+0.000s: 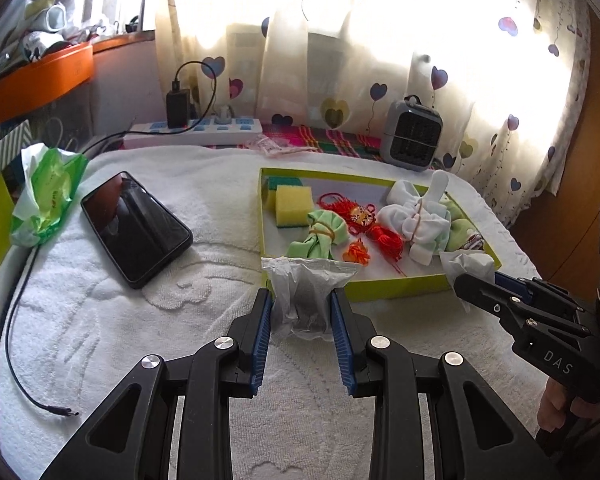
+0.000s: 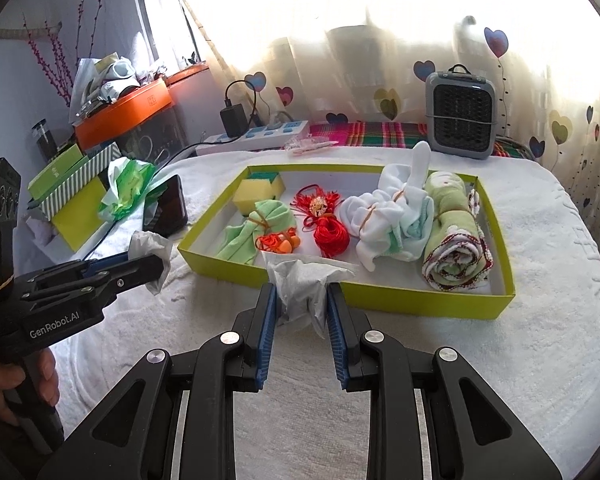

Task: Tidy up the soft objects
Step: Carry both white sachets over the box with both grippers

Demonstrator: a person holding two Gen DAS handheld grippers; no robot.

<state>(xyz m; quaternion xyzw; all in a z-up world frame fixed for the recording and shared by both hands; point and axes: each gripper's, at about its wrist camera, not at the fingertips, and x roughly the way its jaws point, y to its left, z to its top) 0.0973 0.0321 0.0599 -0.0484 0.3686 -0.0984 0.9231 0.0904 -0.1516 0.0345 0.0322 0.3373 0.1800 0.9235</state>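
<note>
My left gripper (image 1: 302, 300) is shut on a crumpled white translucent packet (image 1: 306, 284), held just above the white towel in front of the yellow-green box (image 1: 380, 286). My right gripper (image 2: 302, 292) is shut on a second crumpled white wrapper (image 2: 304, 280), near the box's front rim (image 2: 420, 300). Each gripper shows in the other's view, the right gripper (image 1: 460, 280) at the right edge and the left gripper (image 2: 162, 262) at the left. In the box lie a yellow sponge (image 2: 252, 196), a green cloth bundle (image 2: 260, 224), red cord (image 2: 332, 234), a white sock bundle (image 2: 384, 216) and a rolled green towel (image 2: 456, 236).
A black phone (image 1: 136, 228) and a green wipes pack (image 1: 48, 196) lie left of the box, with a black cable (image 1: 20, 360) trailing to the front. A power strip (image 1: 196, 130) and a grey heater (image 1: 414, 136) stand at the back by the curtain. A hand (image 2: 16, 384) grips the left handle.
</note>
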